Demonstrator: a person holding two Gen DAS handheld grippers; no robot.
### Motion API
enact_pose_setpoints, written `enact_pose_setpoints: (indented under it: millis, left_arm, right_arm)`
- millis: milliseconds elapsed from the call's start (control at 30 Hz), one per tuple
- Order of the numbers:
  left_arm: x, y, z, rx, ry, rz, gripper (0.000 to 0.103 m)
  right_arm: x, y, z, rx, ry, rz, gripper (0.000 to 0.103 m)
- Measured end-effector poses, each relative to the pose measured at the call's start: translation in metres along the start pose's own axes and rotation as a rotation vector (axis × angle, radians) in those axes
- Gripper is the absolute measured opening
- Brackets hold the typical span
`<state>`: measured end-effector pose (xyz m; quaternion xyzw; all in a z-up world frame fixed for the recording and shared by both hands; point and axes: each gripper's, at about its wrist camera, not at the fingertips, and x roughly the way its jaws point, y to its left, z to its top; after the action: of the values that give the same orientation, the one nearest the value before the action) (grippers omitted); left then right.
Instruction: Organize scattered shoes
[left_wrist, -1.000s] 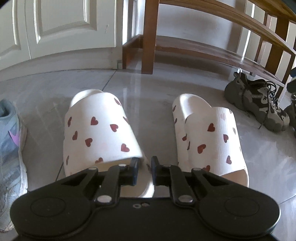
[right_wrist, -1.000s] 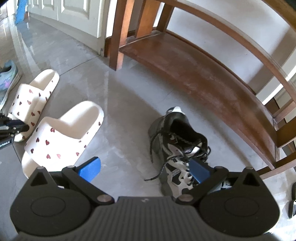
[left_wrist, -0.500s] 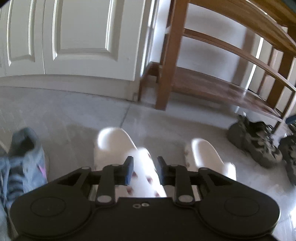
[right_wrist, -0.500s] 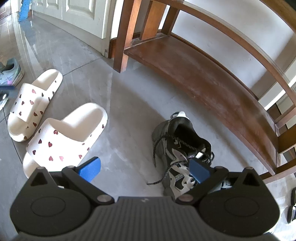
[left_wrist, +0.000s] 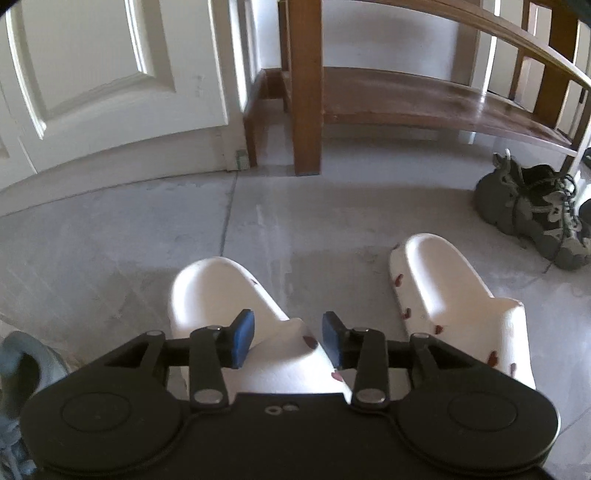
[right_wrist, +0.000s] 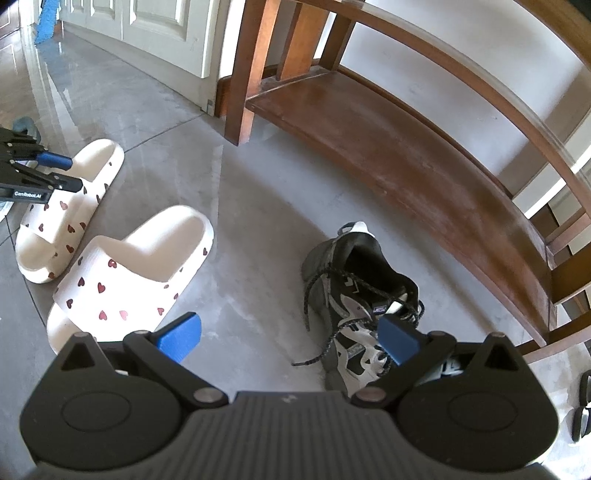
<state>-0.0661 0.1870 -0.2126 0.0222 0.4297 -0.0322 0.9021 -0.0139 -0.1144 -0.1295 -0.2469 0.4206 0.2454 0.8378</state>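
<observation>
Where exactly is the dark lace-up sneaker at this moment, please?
In the right wrist view the dark lace-up sneaker stands on the floor right of centre, between the nearer heart-print slipper and the wooden rack's bottom shelf.

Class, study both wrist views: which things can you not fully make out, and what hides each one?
- Grey sneaker: left wrist view, cut by the left edge and the left hand-held gripper, whose jaws are opening.
- Laced sneaker toe: right wrist view, behind the right hand-held gripper.
- Dark objects: cut off by the right edge.
</observation>
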Motion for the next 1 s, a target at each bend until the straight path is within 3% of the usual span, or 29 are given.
enact_pose_setpoints:
  millis: [167,267,467,700,867,1000]
  left_arm:
    - [-0.008,-0.021,-0.012,0.138,-0.012,-0.182,0.038]
    - [-0.01,-0.027,-0.017,0.165,-0.018,-0.262,0.038]
    - [-0.004,-0.028,-0.021,0.045,-0.032,-0.393,0.039]
    - [-0.004,-0.04,-0.022,0.012,-0.058,-0.38,0.039]
    - [-0.03,-0.045,-0.024,-0.002,-0.118,-0.307,0.04]
    - [-0.041,-0.066,-0.016,0.056,-0.125,-0.252,0.042]
  right_arm:
    - [0.002,0.0,0.001,0.003,0.007,0.002,0.102]
    - [0.003,0.0,0.0,0.002,0.011,0.003,0.102]
    - [0.003,0.002,0.0,0.0,0.018,0.014,0.102]
    - [0.004,0.002,-0.001,0.002,0.019,0.024,0.102]
    - [0.003,0.0,-0.002,0.014,0.006,0.019,0.102]
    - [0.005,-0.004,-0.003,0.047,-0.007,0.014,0.103]
